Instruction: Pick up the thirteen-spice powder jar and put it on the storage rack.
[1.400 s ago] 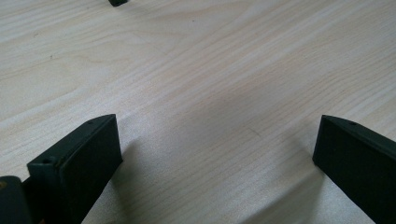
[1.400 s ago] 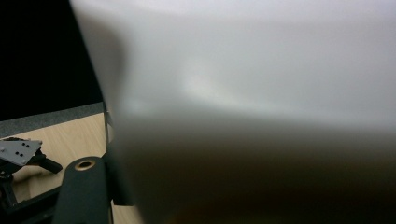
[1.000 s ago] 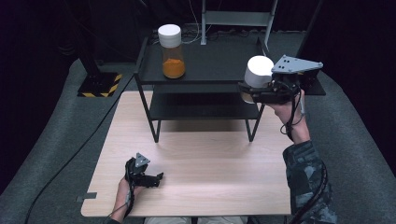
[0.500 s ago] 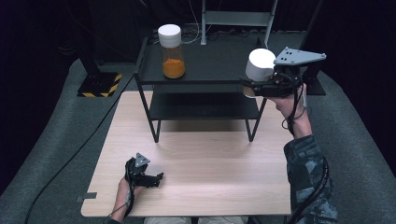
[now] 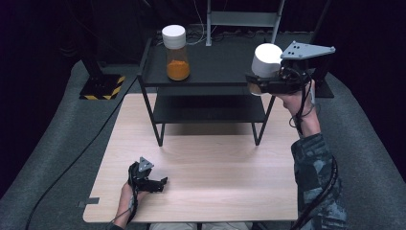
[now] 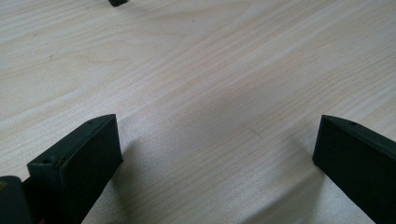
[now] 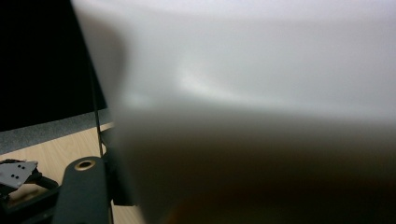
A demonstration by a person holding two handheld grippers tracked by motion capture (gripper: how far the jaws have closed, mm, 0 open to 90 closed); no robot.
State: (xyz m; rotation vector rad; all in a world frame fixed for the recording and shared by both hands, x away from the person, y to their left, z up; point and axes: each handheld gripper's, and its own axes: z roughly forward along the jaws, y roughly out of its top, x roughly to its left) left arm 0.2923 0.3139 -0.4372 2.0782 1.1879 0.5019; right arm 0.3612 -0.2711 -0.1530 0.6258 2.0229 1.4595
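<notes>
At the lower left of the high view the left gripper point(image 5: 160, 182) lies on the wooden table point(image 5: 215, 158), its jaws spread wide with nothing but bare wood between them, as the left gripper view confirms; it plays no part in this step and is best left parked there. Toward the upper middle, a white-capped jar of orange powder point(image 5: 175, 52) stands upright on the top shelf of the black rack point(image 5: 215, 62). At the upper right, the right gripper point(image 5: 256, 82) is clamped on a second jar point(image 5: 266, 57) with a white cap, holding it in the air at the rack's right front corner, at about the height of the top shelf. The work in hand looks like setting this jar onto that shelf, so the sound way is to keep it upright, carry it leftward over the shelf edge with the base clear of the rim, lower it until the bottom sits flat, well apart from the first jar, and only then ease the grip. Much is hard to judge: in the high view the gripper body covers the jar's lower half, so its contents and how far the base stands above the shelf cannot be told. In the right gripper view the jar point(image 7: 261, 93) is a pale blur pressed close to the lens, with one black jaw at the lower left and the other hidden behind it.
</notes>
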